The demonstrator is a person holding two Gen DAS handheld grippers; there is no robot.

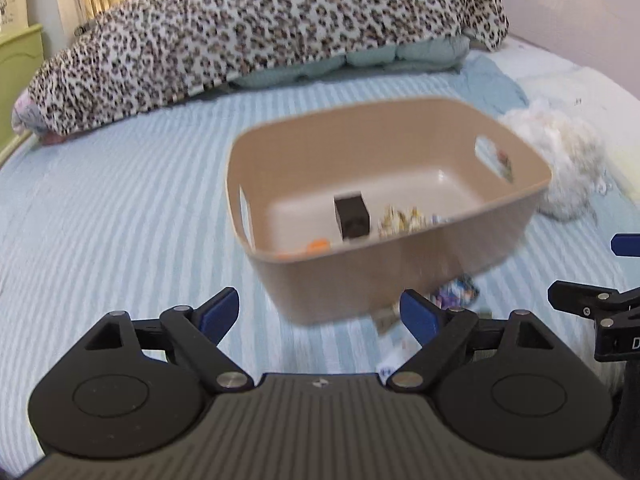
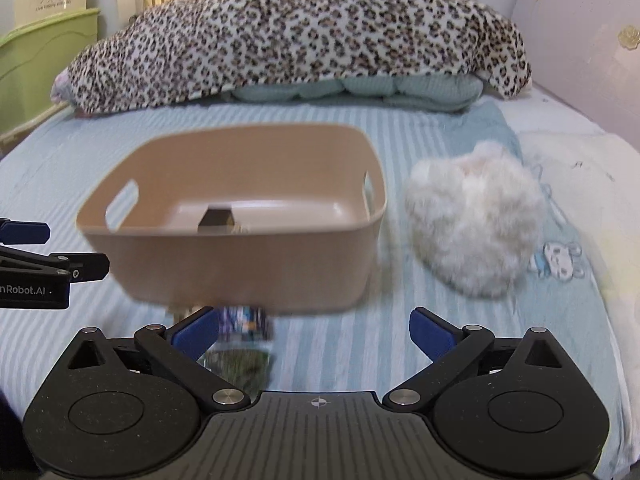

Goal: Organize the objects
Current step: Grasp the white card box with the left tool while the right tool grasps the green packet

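Note:
A tan plastic basket [image 1: 400, 276] stands on the striped bed; it also shows in the right wrist view [image 2: 240, 264]. Inside lie a small black box [image 1: 352, 216], an orange item [image 1: 318, 246] and a pale crumpled wrapper [image 1: 400, 218]. Colourful packets [image 2: 244, 320] lie on the bed in front of the basket, seen from the left too [image 1: 460, 292]. My left gripper [image 1: 320, 316] is open and empty, just short of the basket. My right gripper [image 2: 316, 334] is open and empty, with the packets by its left finger.
A white fluffy plush [image 2: 476, 220] lies right of the basket. A leopard-print blanket [image 2: 300, 36] over a quilt fills the bed's far end. A green cabinet [image 2: 44, 68] stands at the left. A pink wall panel [image 2: 580, 40] borders the right.

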